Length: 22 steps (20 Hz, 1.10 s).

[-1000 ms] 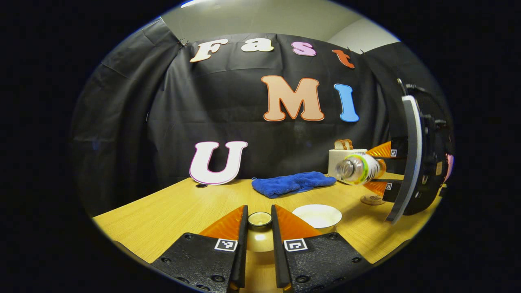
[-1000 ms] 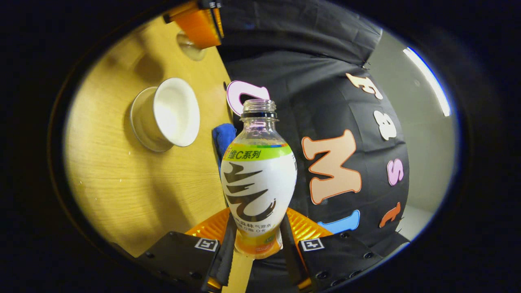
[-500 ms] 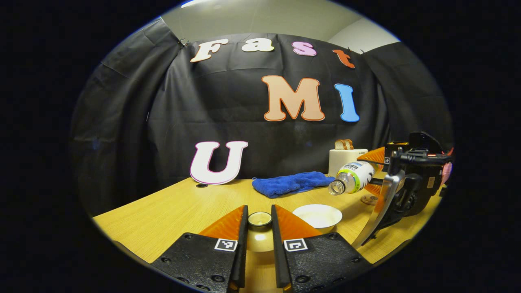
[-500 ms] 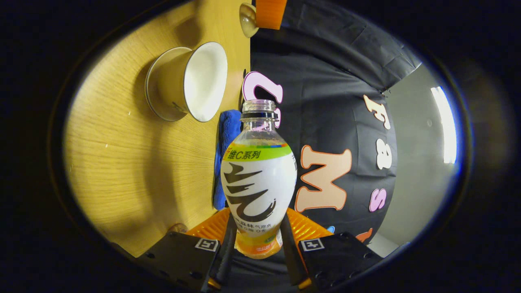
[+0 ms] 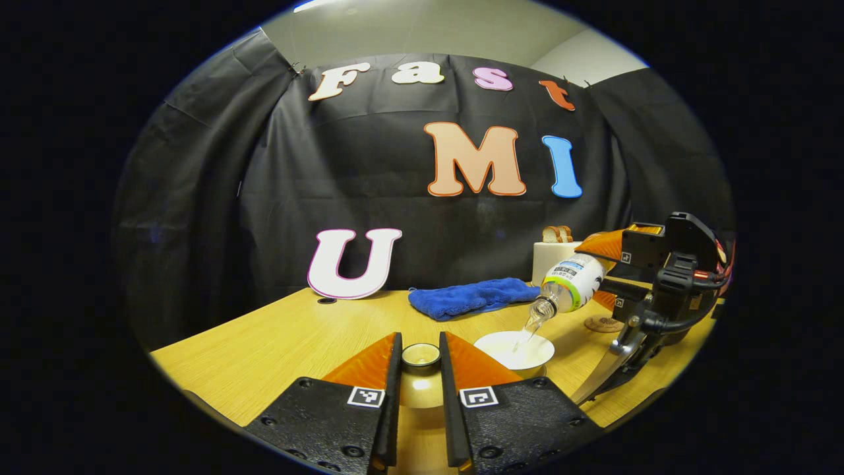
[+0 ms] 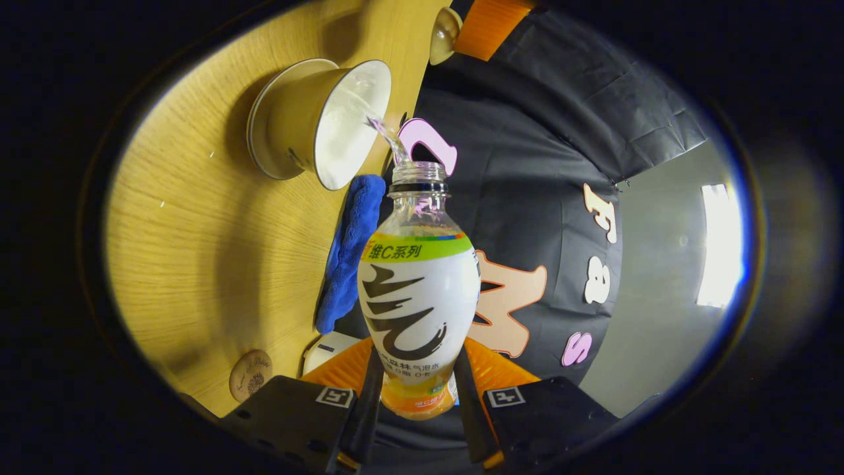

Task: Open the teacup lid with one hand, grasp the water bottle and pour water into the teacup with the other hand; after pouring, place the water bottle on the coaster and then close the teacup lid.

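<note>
My right claw [image 6: 414, 396] is clamped on the lower body of the water bottle [image 6: 419, 297], both fingers pressing its sides, and the bottle is tipped neck-down so a thin stream runs from its mouth into the teacup [image 6: 323, 119] just ahead of and below the neck. My left claw [image 5: 419, 376] is closed narrow around the knob of the lid [image 5: 421, 356], with the open cup just beyond its right finger. The coaster [image 6: 250, 375] lies on the table [image 6: 198, 264] close beside my right fingers, bare for now.

The risks, as I judge them: the stream lands near the cup's rim rather than its middle, so a small drift of my wrist would splash the table — or the blue cloth [image 6: 348, 251] next to the cup. Tipping further could send a gush and overfill. The bottle is smooth and rounded, so a loosening grip might let it slide.
</note>
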Tool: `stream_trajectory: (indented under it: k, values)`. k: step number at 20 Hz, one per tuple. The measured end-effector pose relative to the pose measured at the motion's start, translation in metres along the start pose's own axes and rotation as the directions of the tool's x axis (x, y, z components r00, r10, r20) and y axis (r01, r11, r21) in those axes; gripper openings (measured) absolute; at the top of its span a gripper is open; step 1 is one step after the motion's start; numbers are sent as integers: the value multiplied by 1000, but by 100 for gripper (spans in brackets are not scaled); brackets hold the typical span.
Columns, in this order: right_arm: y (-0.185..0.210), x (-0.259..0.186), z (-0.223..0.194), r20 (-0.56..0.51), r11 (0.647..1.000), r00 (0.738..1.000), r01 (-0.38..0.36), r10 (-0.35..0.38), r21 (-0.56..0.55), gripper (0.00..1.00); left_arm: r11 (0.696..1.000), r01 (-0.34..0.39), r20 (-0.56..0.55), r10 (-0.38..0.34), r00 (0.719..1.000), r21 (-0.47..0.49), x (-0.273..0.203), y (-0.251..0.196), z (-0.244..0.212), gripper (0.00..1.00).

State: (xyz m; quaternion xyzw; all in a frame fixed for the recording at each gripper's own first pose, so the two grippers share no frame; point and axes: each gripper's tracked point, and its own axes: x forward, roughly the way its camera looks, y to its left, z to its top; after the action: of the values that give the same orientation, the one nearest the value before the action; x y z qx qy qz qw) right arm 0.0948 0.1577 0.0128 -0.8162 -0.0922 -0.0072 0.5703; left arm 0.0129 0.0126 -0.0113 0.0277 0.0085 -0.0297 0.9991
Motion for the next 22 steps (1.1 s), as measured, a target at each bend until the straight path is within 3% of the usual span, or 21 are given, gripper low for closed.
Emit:
stream_trajectory:
  k: [11, 18, 20, 22]
  values:
    - [-18, 3, -4, 3, 982, 989, 145, -146, -120, 60, 1000, 0, -1, 0, 1000, -1, 2, 0, 0, 27]
    - [-23, 3, 1, 33, 972, 984, 177, -175, -152, 60, 1000, 1, -1, -1, 1000, -1, 2, -1, 0, 27]
    - [-19, 3, 0, 32, 977, 986, 165, -162, -138, 60, 1000, 2, -1, -2, 1000, -1, 1, 0, 0, 27]
    - [-6, 4, -4, 13, 996, 997, 78, -78, -39, 61, 1000, 2, -1, -2, 1000, 0, 0, 0, 0, 27]
